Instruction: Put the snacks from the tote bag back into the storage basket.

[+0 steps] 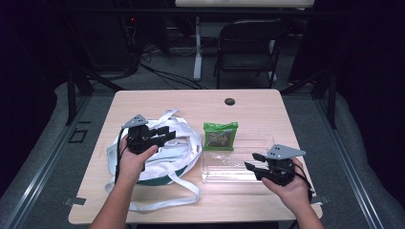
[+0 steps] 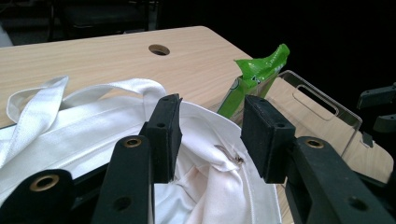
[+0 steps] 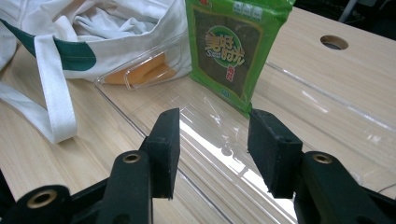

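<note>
left gripper (image 1: 165, 134): jaws open over white tote bag (image 1: 184, 143), nothing pinched
right gripper (image 1: 252, 161): jaws open above clear tray (image 1: 239, 160)
green packet (image 1: 220, 136): upright at tray's far end

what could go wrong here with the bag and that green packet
The green packet stands leaning at the far end of the clear tray, so a nudge from the right tool, whose open jaws point at it, may tip it. The left tool is open over the white bag; the limp rim may slip or sag shut.
</note>
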`<move>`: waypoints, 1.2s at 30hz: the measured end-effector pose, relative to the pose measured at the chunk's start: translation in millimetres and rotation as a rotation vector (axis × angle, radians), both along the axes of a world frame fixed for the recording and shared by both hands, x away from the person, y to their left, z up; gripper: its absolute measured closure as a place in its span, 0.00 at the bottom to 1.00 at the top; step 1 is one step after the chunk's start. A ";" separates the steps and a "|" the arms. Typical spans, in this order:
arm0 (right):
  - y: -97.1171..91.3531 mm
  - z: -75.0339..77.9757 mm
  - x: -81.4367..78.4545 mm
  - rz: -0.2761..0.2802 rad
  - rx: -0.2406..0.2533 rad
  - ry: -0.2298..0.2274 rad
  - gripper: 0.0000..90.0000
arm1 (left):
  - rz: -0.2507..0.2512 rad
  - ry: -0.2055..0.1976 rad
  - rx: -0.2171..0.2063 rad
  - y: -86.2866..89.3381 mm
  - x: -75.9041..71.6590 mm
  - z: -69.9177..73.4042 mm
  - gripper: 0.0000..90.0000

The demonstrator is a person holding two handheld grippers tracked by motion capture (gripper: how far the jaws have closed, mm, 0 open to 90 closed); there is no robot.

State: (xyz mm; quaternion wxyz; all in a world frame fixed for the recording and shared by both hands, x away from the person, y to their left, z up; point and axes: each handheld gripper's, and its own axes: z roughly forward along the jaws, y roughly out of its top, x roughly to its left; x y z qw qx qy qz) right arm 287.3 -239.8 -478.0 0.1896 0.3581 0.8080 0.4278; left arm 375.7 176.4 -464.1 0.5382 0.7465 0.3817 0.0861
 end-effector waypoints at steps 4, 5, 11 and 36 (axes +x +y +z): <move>-3.0 -10.1 -3.3 -0.021 0.014 -0.007 0.60 | 0.002 0.002 0.003 0.4 0.2 -0.2 0.63; -4.0 -12.1 -3.9 -0.024 0.015 -0.010 0.60 | 0.004 0.000 0.002 0.2 0.3 -0.4 0.63; -7.1 -19.8 -7.0 -0.037 0.033 -0.017 0.60 | 0.008 0.002 0.008 0.4 1.0 -1.5 0.63; -13.6 -32.3 -9.9 -0.105 0.100 -0.041 0.60 | 0.021 0.020 0.024 2.0 3.5 -6.3 0.61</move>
